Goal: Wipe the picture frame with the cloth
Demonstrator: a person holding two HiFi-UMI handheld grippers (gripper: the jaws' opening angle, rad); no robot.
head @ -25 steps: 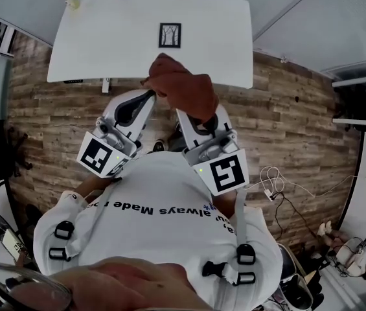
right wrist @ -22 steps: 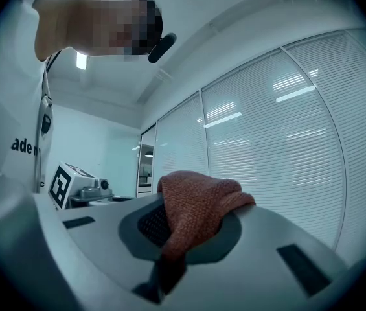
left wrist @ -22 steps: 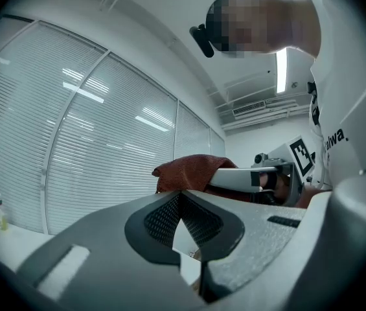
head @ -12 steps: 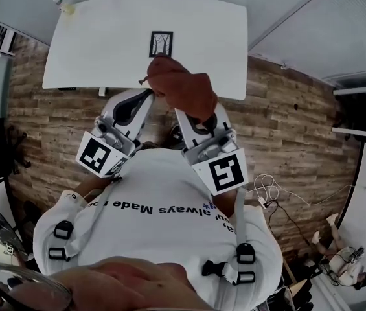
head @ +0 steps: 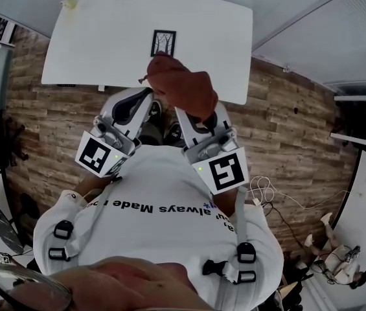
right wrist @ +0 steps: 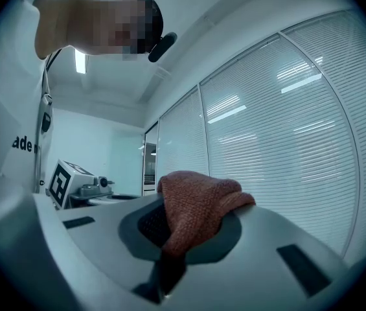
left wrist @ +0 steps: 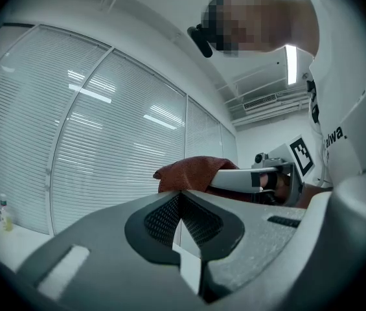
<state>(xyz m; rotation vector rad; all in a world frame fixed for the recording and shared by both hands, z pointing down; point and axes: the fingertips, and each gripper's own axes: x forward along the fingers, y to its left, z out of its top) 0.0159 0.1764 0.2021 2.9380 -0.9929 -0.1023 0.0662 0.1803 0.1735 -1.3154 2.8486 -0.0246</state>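
Approaching the white table (head: 105,50) is the step in hand, judged from both tools held at chest level over the wood floor (head: 59,122). Left gripper (head: 148,96): jaws pressed together, nothing between them. On arrival it would do well to open and steady the picture frame (head: 163,43). The frame sits near the middle of the table, well apart from both tools; flat or propped, cannot tell. Rust-red cloth (head: 183,83) is bunched ahead of the right gripper (head: 194,112), whose jaws pinch it. Keep that pinch firm and lead with the loose wad, so fabric, not jaw, meets the frame's face. Versus one second back: table and frame sit slightly lower and further left in the head view, and the floor cable (head: 267,190) has shifted. Grippers and cloth keep the same pose.
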